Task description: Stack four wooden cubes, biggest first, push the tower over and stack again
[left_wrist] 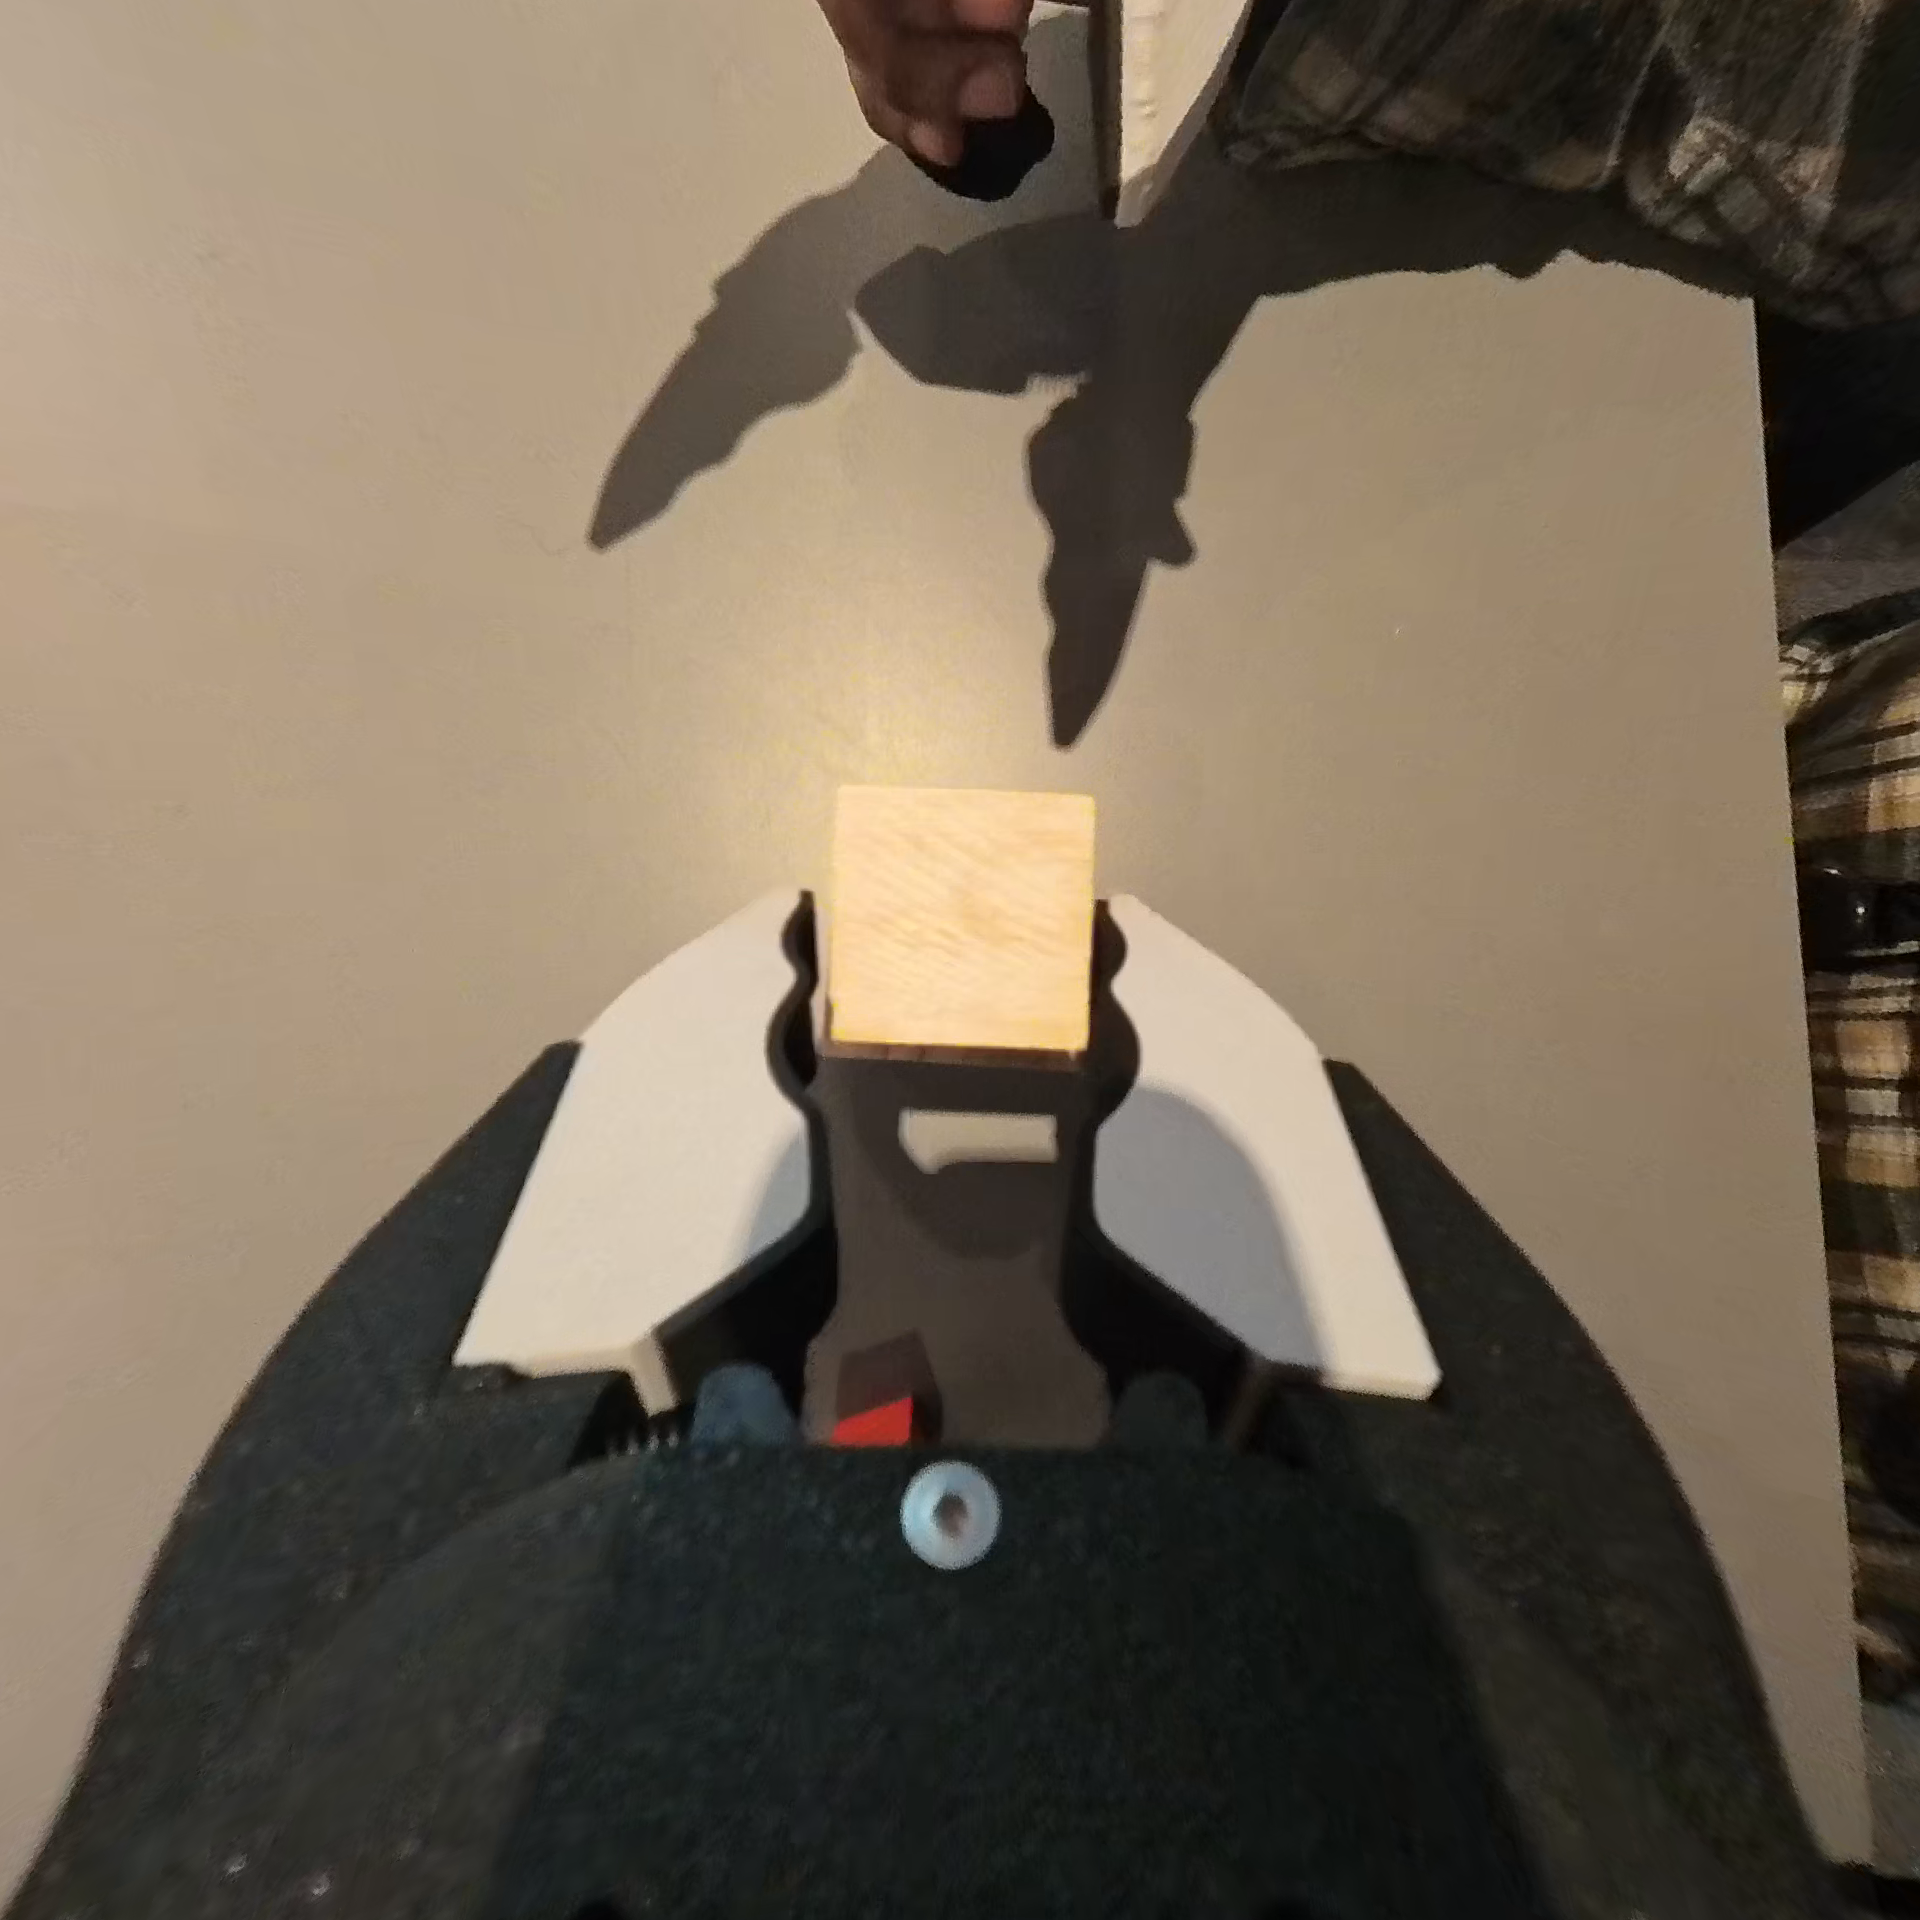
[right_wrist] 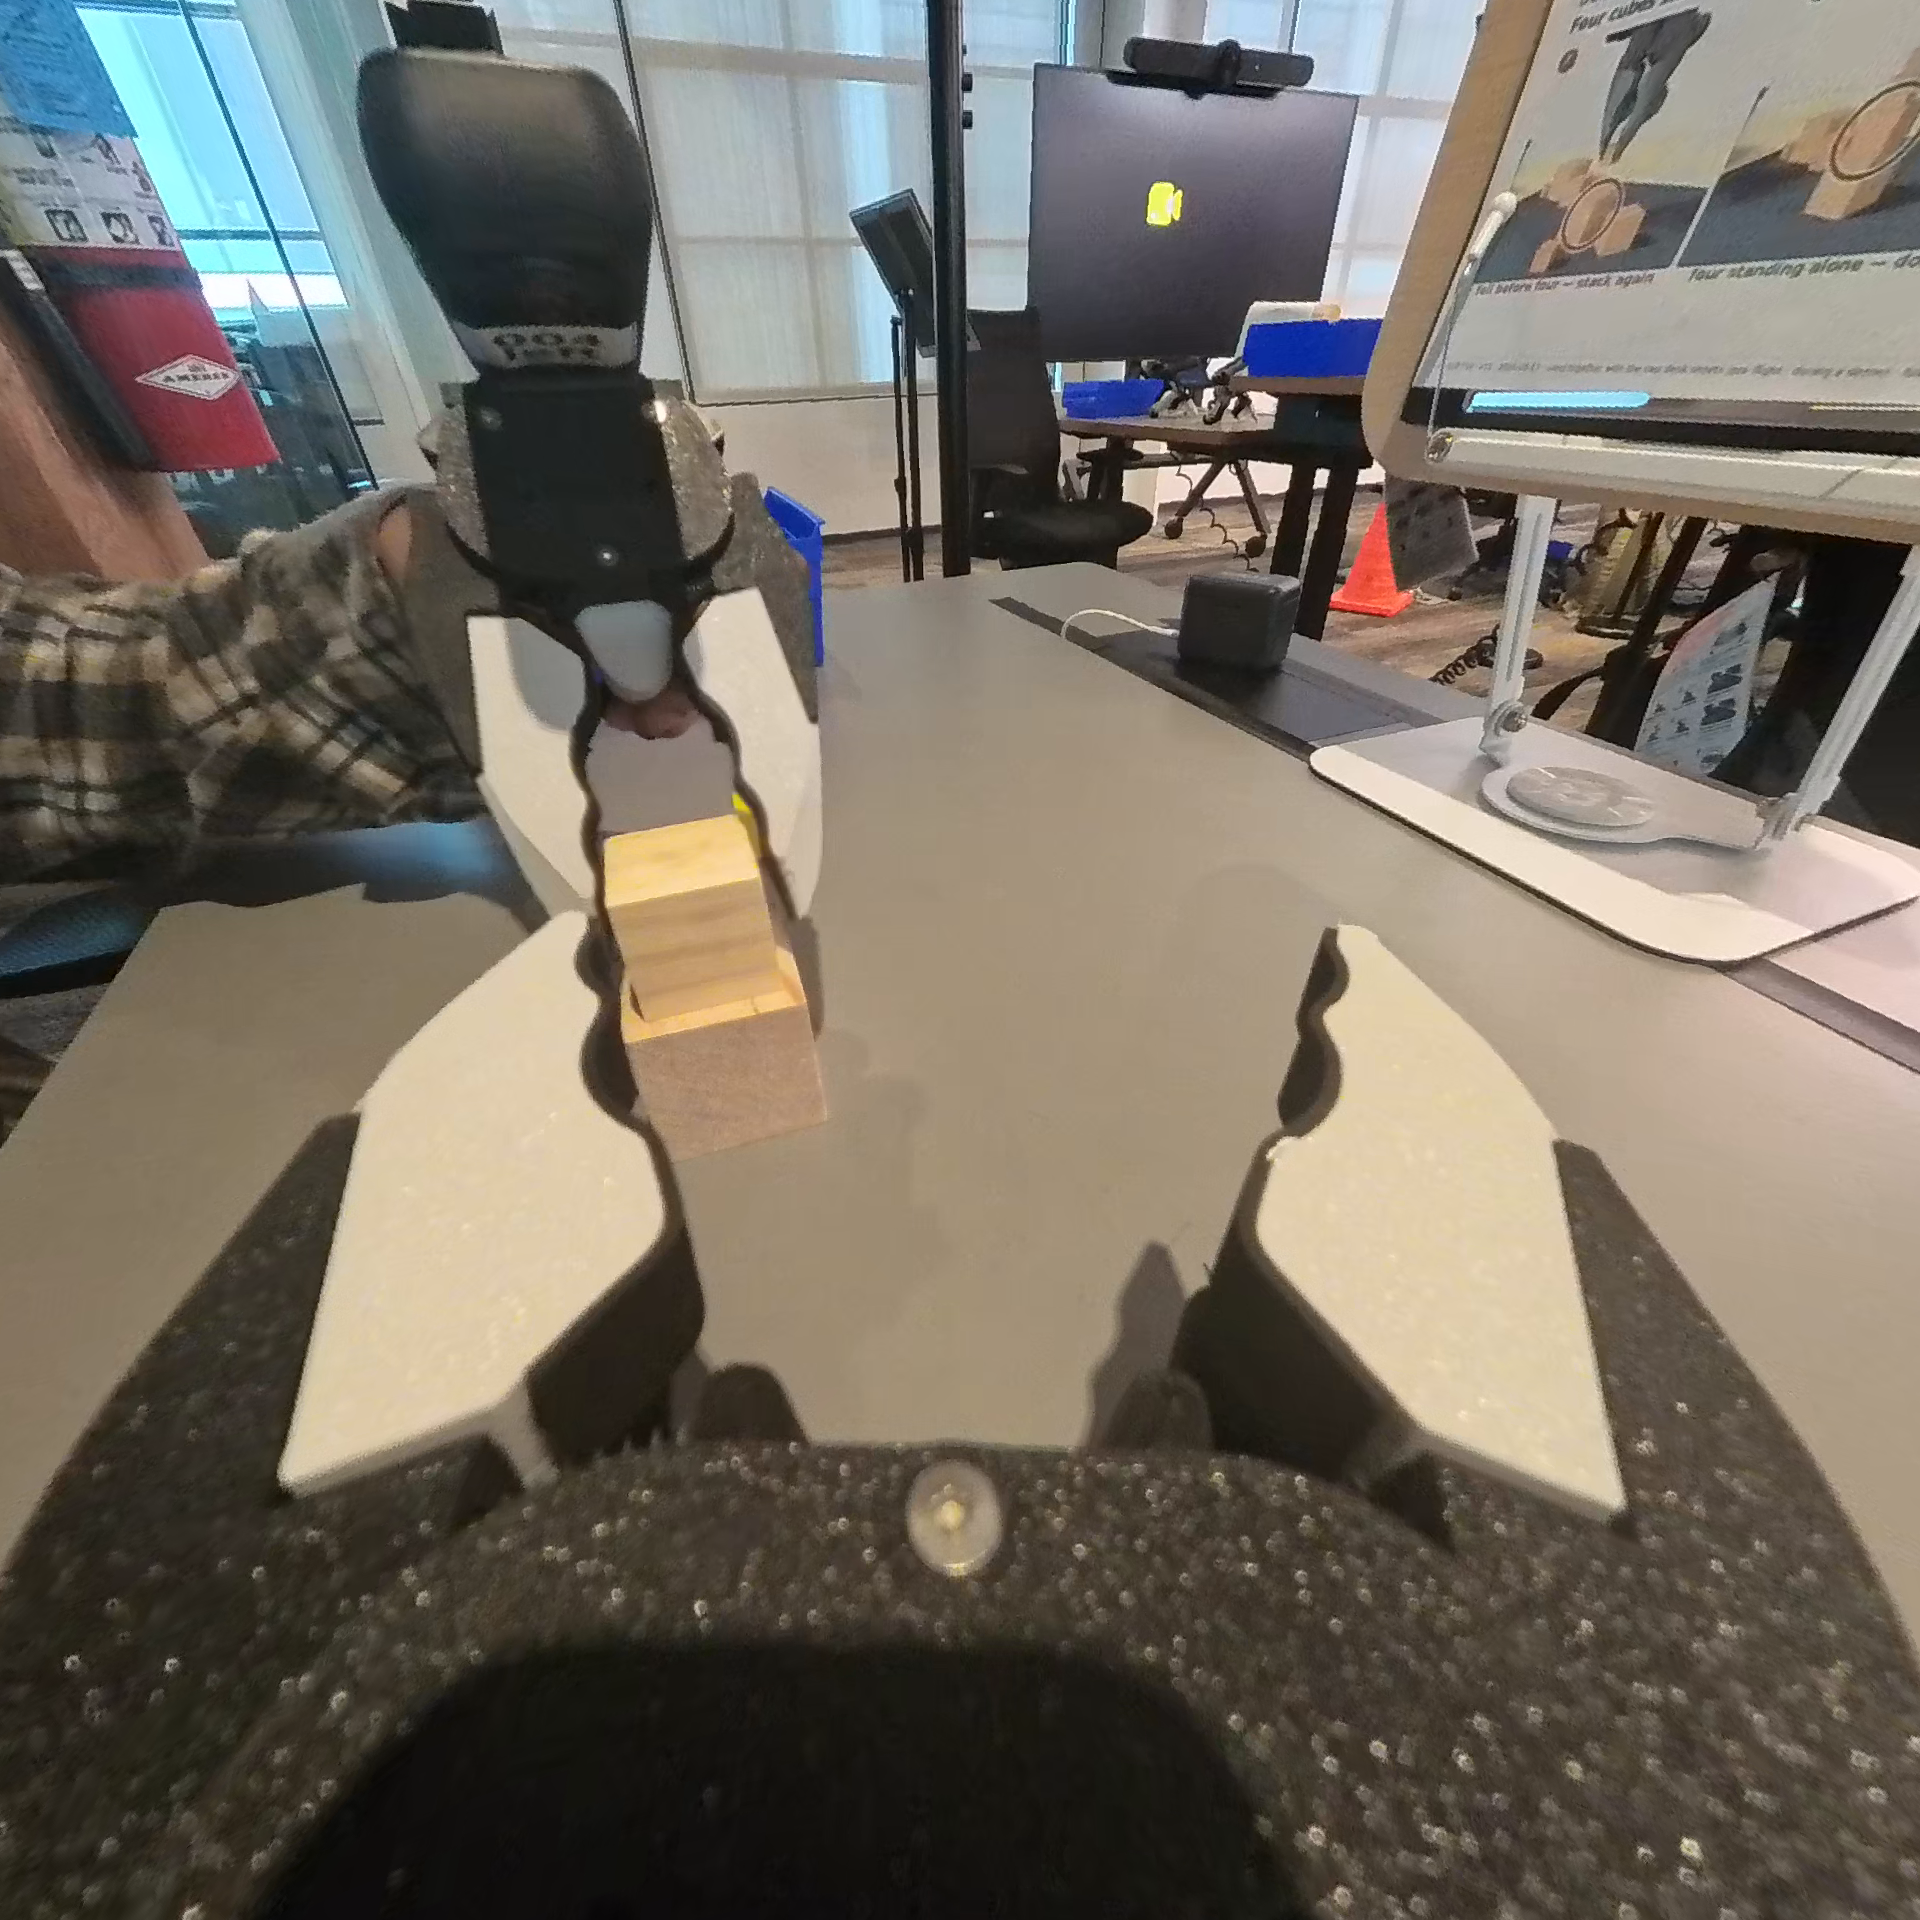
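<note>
My left gripper [left_wrist: 958, 909] points straight down and is shut on a pale wooden cube [left_wrist: 961, 925]. Only a thin dark edge of a bigger cube [left_wrist: 951, 1055] shows beneath it. In the right wrist view the left gripper [right_wrist: 691, 904] hangs from above, holding the smaller cube [right_wrist: 686, 914] on top of the bigger wooden cube [right_wrist: 732, 1081], which stands on the grey table [right_wrist: 1039, 831]. I cannot tell whether the two cubes touch. My right gripper [right_wrist: 961, 956] is open and empty, low over the table, with its left finger next to the stack. No other cubes are in view.
A screen on a white stand [right_wrist: 1662, 260] stands at the right, on a pale mat [right_wrist: 1558, 883]. A small dark box [right_wrist: 1242, 618] with a white cable sits at the table's far side. The table edge [left_wrist: 1766, 831] runs down the right. A plaid sleeve [right_wrist: 208, 686] is at the left.
</note>
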Demonstrator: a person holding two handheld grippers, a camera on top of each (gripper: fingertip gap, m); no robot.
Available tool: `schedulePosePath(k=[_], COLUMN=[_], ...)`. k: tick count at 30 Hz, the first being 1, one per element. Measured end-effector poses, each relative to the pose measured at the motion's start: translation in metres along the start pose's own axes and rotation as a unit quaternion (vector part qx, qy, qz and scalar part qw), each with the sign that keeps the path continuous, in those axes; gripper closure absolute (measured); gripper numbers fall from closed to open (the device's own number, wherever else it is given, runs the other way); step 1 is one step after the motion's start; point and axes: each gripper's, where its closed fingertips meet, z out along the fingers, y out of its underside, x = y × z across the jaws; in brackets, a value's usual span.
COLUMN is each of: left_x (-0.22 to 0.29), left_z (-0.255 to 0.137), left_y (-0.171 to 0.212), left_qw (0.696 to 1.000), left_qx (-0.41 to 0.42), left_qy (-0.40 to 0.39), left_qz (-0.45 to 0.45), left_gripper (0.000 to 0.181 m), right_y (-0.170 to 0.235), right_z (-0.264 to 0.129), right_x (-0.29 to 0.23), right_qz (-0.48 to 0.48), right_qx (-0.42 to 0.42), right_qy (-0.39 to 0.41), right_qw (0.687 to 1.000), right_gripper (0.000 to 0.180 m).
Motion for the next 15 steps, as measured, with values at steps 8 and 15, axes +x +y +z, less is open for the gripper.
schedulePosePath(k=[8,15], left_x=[-0.019,-0.049], left_z=[-0.056,-0.103], left_y=[0.003,0.079], left_qw=[0.995,0.974], left_qx=[0.080,0.152], left_qy=[-0.042,-0.141], left_qz=[-0.031,-0.094], left_gripper=[0.109,0.109], right_y=[-0.002,-0.003], right_z=[-0.002,0.000], right_x=[0.001,-0.004], right_qz=[0.000,-0.006], right_qx=[0.003,0.002], right_qy=[0.002,-0.003], right_qw=[1.000,1.000], right_gripper=[0.057,0.057])
